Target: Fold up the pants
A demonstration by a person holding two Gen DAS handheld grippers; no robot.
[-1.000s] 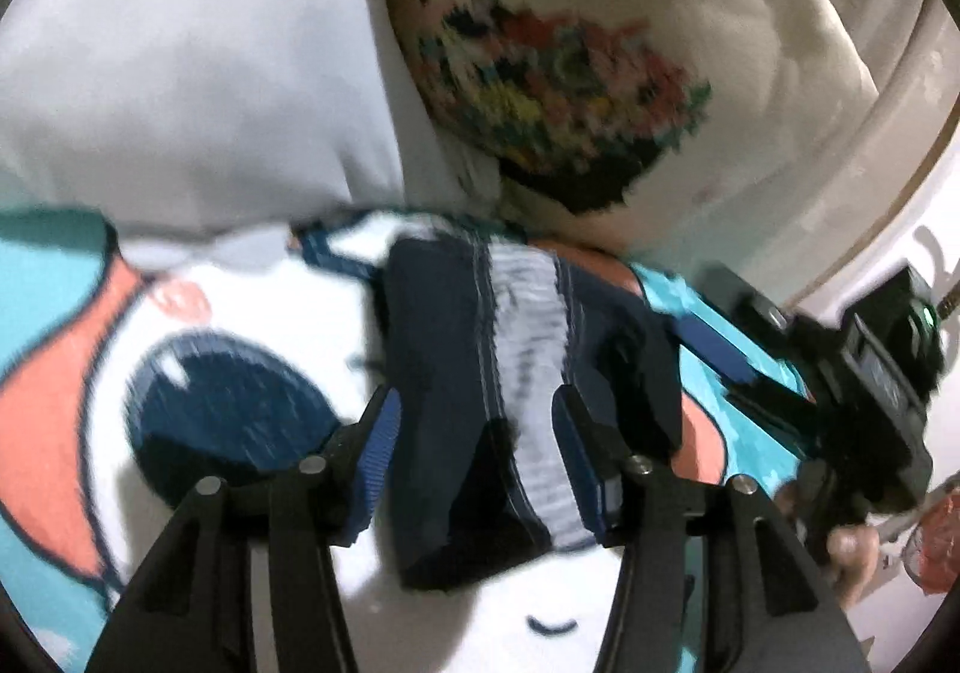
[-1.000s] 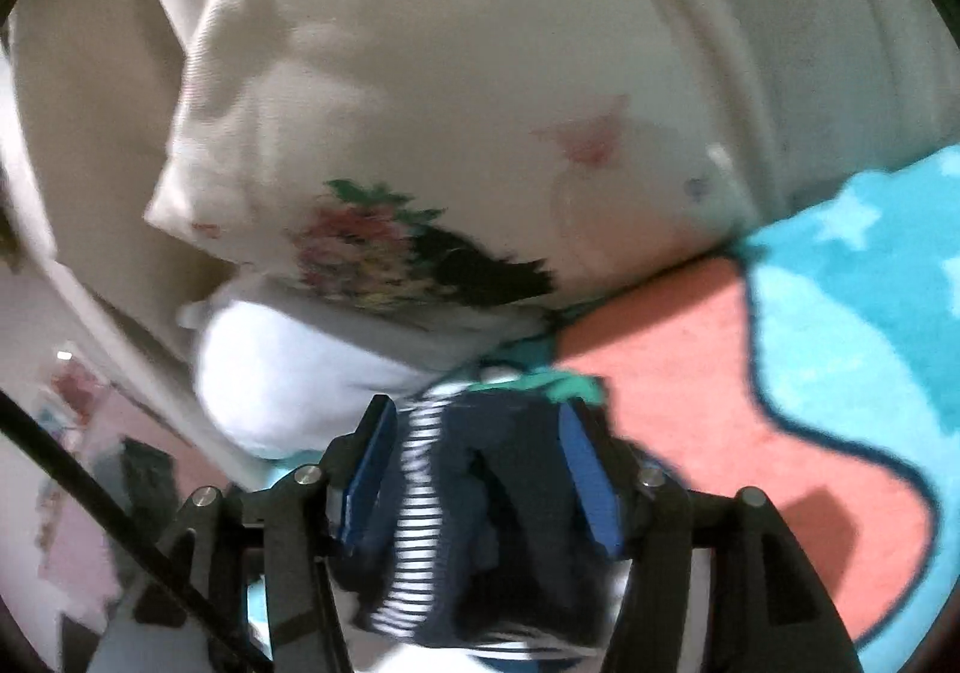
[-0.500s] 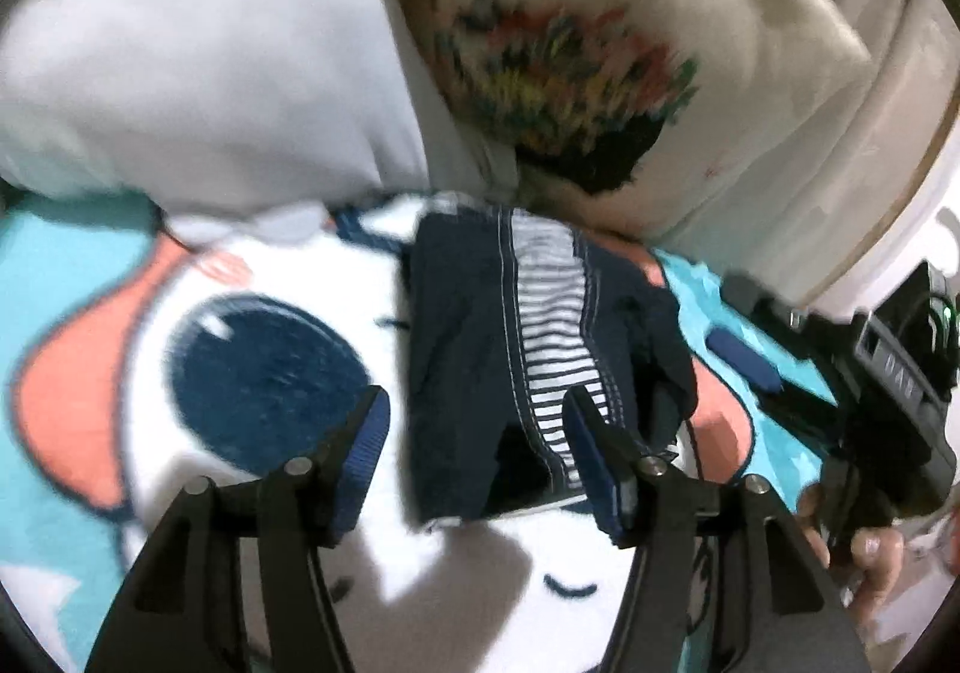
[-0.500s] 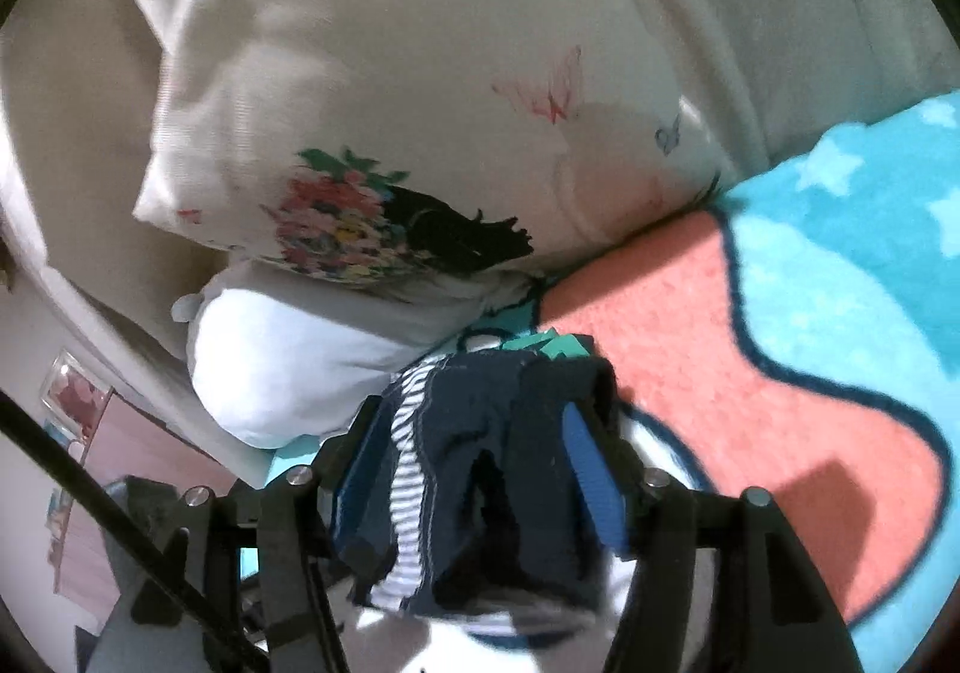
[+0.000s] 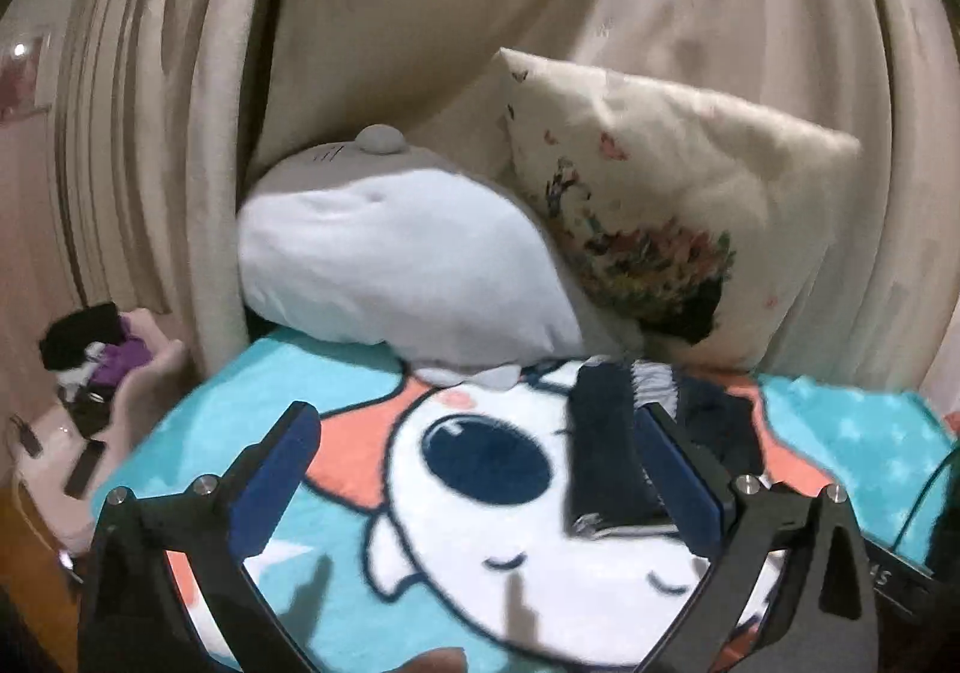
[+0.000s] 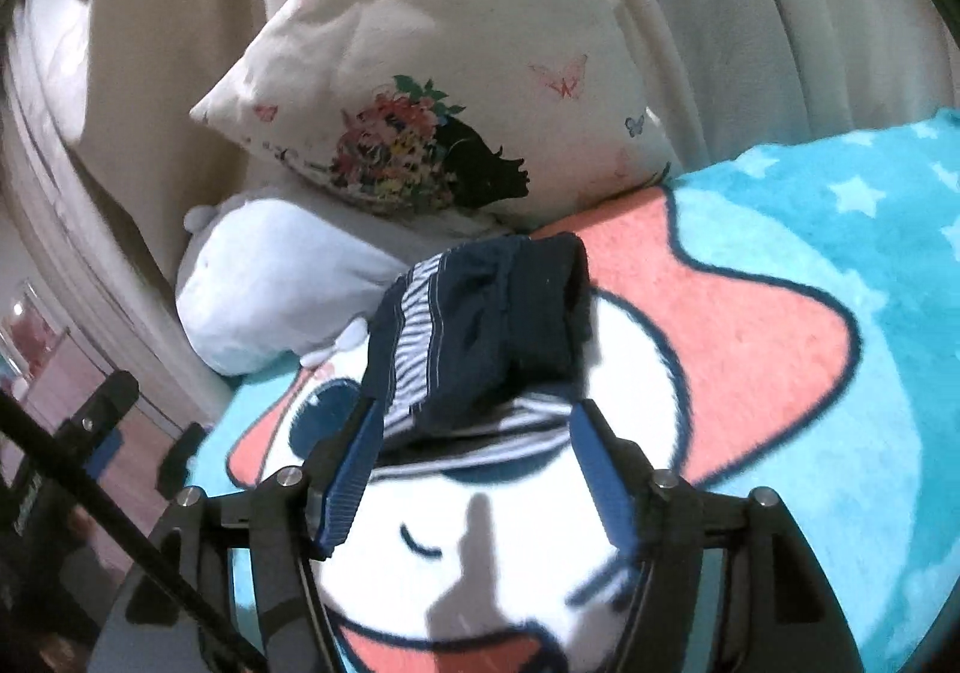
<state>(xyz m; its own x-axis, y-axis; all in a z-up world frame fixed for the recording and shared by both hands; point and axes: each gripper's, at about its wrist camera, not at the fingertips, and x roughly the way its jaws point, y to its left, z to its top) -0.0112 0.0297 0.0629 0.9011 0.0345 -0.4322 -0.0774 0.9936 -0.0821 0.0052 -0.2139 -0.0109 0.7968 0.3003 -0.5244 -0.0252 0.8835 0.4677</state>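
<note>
Both grippers, left [image 5: 480, 469] and right [image 6: 474, 445], have drawn back wide apart and empty, leaving the pants [image 6: 480, 331] folded on the blanket [image 6: 840, 313].

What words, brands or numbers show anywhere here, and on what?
"MS": white letters, perhaps the end of a longer print, on a black casing at the left wrist view's lower right.
White print on a black device at the right wrist view's left edge: too blurred to read.
Pillow, blanket, pants: no words seen.
</note>
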